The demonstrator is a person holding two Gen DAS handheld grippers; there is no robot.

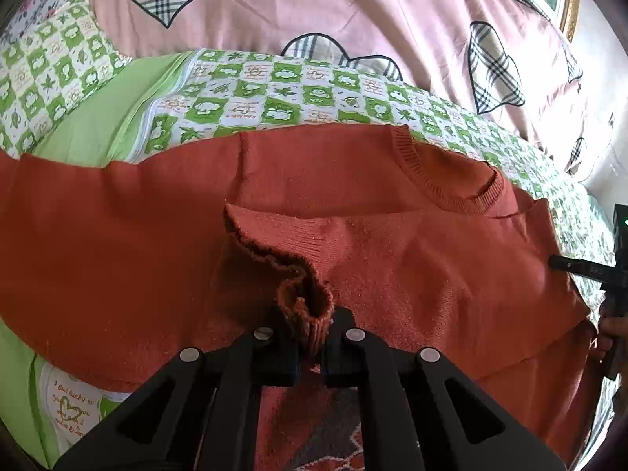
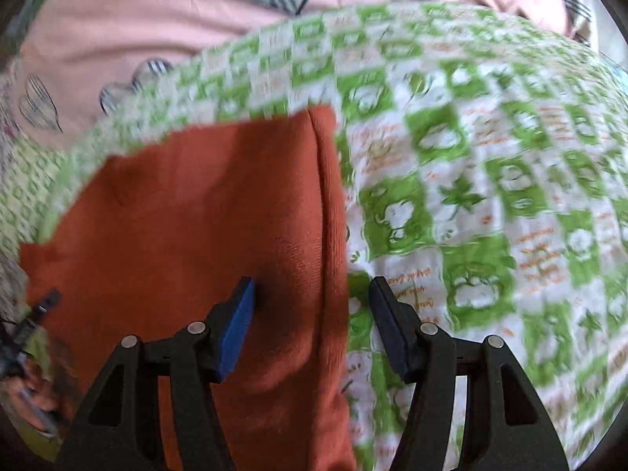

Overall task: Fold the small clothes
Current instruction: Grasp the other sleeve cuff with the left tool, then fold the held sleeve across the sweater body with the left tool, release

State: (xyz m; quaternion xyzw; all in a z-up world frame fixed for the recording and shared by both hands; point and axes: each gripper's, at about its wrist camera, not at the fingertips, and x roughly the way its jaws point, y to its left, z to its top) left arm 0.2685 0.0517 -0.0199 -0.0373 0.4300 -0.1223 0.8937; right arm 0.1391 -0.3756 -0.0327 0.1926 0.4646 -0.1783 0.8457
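While left tool (image 1: pixel 311 357) pinches sweater cuff (image 1: pixel 304 306), bedsheet (image 1: pixel 68 408) print unreadable

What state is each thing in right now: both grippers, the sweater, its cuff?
left gripper: shut on the sleeve cuff.
right gripper: open, straddling the sweater's side edge.
sweater: spread on the green checked bedding, one sleeve folded across.
sleeve cuff: bunched, lifted.

Rust-orange knit sweater (image 1: pixel 392 259) spread flat on bed, sleeve folded across chest, cuff seemingly bunched.
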